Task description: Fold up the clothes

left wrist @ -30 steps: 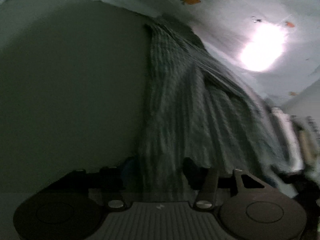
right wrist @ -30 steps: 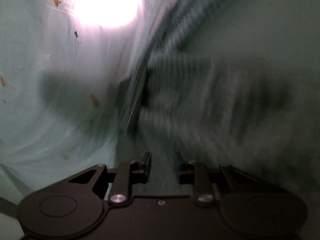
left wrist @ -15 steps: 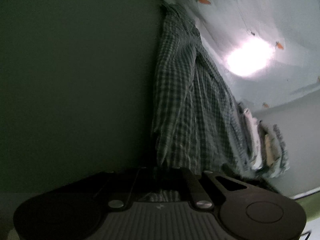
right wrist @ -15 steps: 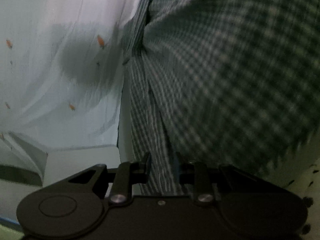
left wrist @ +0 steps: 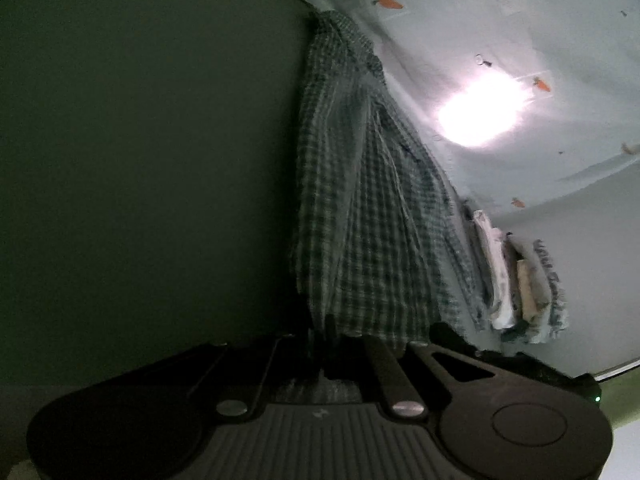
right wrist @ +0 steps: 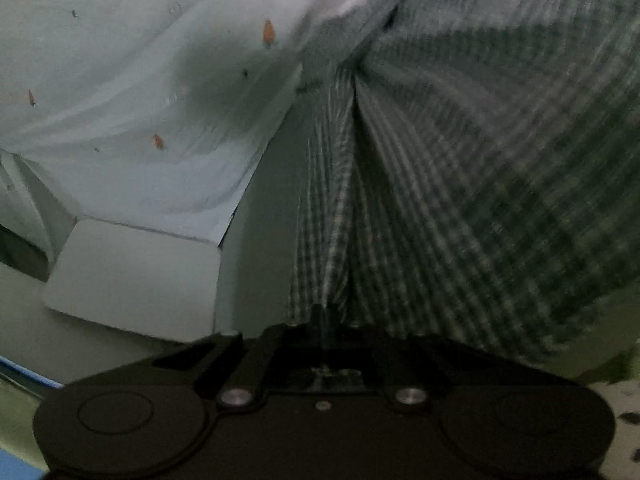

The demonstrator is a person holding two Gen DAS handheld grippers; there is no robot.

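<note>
The left gripper (left wrist: 336, 336) is clenched on the near edge of a green-and-white checked garment (left wrist: 360, 208), its jaws drawn together with the cloth bunched between them. From there the cloth stretches away in long folds to a gathered point at the far side, where it meets a pale bed sheet (left wrist: 500, 20) printed with small orange carrots. A bright patch of light (left wrist: 480, 116) glares on that sheet to the right of the garment. Lower right, near the edge of the bed, lies a small stack of folded clothes (left wrist: 520, 288) in white, cream and checked fabric, just beside the hanging cloth. The left half of this view is a dark, plain surface I cannot identify. The right gripper (right wrist: 320, 320) is likewise clamped on the same checked garment (right wrist: 460, 200), its jaws together on a narrow pleat of it; the fabric fans out upward and to the right, somewhat blurred. To its left the carrot-print sheet (right wrist: 120, 100) lies rumpled over the corner of the bed, with a dark shadow across it.
</note>
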